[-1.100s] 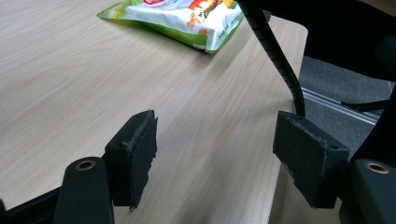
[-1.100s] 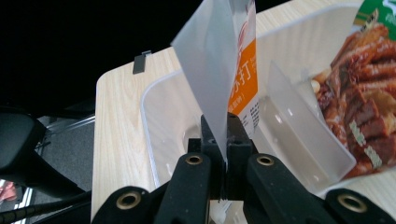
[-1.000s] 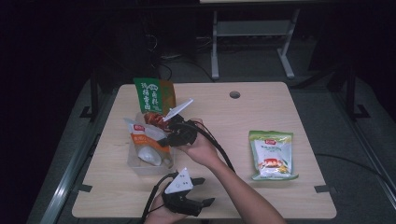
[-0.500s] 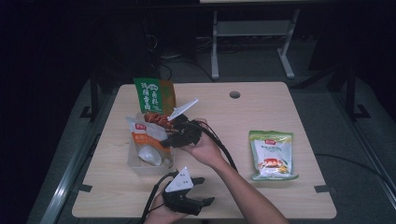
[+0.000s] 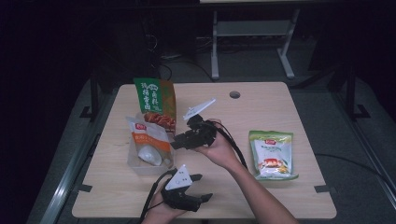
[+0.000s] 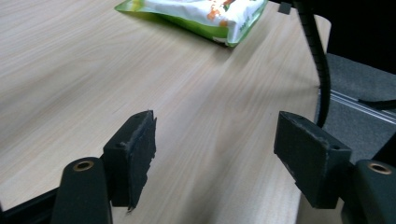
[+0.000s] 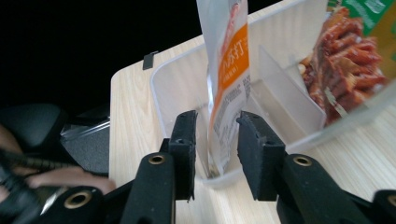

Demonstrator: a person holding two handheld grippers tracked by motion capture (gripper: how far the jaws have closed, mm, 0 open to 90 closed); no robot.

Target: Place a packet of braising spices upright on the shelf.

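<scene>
The counter [image 5: 280, 102] is carrying a clear bin [image 7: 177, 88], and an orange pouch [image 7: 229, 70] is standing upright inside its near compartment. The right hand-held gripper [image 7: 215, 140] has just been opening; its pads are flanking the pouch without pressing. The left hand-held gripper [image 6: 217, 154] is spread wide over bare wood, holding nothing.
</scene>
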